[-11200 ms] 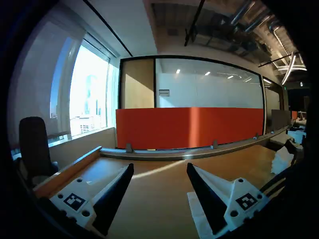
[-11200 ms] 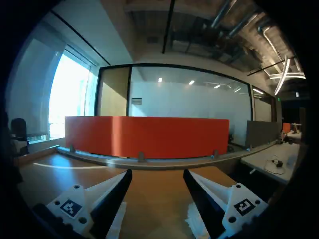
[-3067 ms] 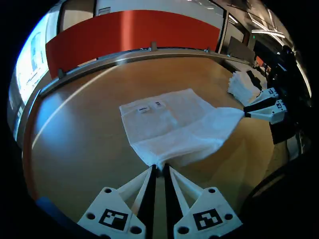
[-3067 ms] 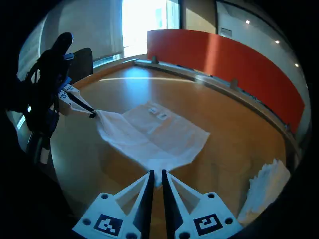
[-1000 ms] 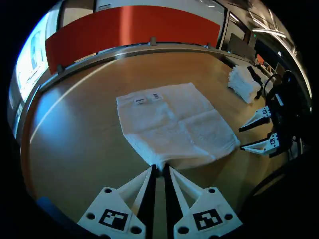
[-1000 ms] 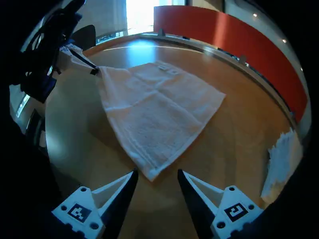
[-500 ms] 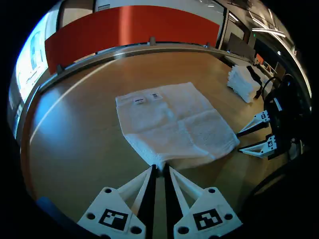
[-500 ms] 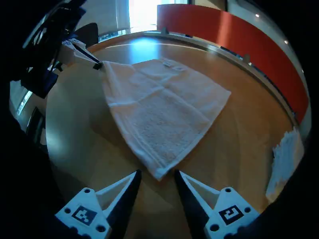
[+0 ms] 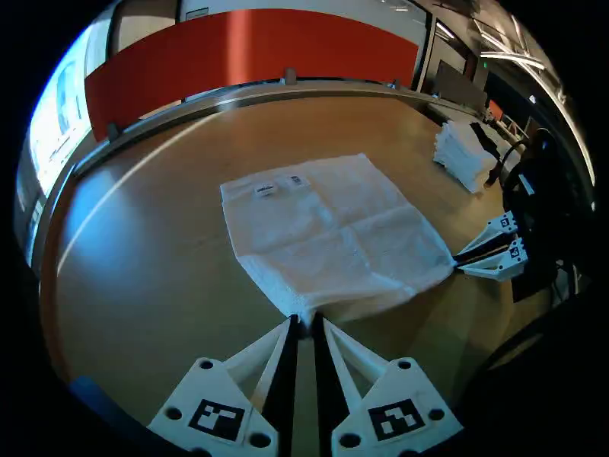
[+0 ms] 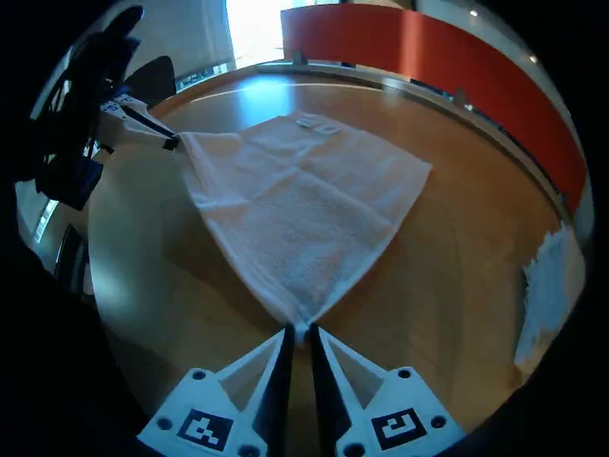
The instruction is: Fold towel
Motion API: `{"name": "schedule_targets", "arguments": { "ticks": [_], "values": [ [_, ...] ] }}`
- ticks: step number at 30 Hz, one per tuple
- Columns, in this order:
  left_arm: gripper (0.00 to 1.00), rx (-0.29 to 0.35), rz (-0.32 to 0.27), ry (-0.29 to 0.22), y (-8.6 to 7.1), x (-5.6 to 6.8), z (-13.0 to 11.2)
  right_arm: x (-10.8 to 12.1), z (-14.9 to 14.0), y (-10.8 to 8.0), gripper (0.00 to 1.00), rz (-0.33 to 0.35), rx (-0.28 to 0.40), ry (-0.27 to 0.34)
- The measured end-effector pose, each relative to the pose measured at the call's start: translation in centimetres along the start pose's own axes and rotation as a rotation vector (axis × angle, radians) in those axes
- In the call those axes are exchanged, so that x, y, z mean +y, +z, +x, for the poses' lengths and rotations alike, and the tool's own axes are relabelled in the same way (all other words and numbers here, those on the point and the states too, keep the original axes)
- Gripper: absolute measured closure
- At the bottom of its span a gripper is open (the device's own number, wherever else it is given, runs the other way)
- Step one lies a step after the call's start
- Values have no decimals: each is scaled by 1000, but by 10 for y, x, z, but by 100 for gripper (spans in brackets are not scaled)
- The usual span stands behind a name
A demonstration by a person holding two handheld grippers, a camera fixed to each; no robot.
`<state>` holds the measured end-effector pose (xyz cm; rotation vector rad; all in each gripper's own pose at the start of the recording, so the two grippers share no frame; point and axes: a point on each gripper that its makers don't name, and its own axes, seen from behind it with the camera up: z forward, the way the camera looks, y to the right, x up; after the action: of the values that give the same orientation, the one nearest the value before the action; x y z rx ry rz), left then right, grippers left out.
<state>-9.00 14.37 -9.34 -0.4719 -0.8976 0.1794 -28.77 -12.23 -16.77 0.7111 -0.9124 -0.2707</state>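
The left hand-held gripper (image 9: 304, 320) has its two fingers pressed together on one near corner of the white terry towel (image 9: 335, 236). The right hand-held gripper (image 10: 299, 331) clamps the neighbouring corner in the same way, its fingers closed on the cloth. The towel's edge runs between the two held corners, with a shadow beneath it. The rest of the towel lies spread flat on the tan wooden table (image 9: 152, 244). Two small sewn labels (image 9: 278, 185) sit near its far edge. Well apart from the towel, toward the table's right side, rests a stack of folded white cloths (image 9: 460, 152). Along the table's far edge runs a metal rail (image 9: 228, 103), and behind it stands an orange-red partition (image 9: 251, 53). A bright window (image 9: 53, 145) is at the left.
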Motion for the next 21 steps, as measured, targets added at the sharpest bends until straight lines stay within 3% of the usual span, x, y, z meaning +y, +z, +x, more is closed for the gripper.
{"name": "schedule_targets", "arguments": {
  "ticks": [14,21],
  "values": [
    [86,3,2,-4,0,-1,1,1,9,-10,92,-1,6,-17],
    [86,17,2,-14,-4,-1,10,11,31,-26,92,-23,49,-32]
  ]
}}
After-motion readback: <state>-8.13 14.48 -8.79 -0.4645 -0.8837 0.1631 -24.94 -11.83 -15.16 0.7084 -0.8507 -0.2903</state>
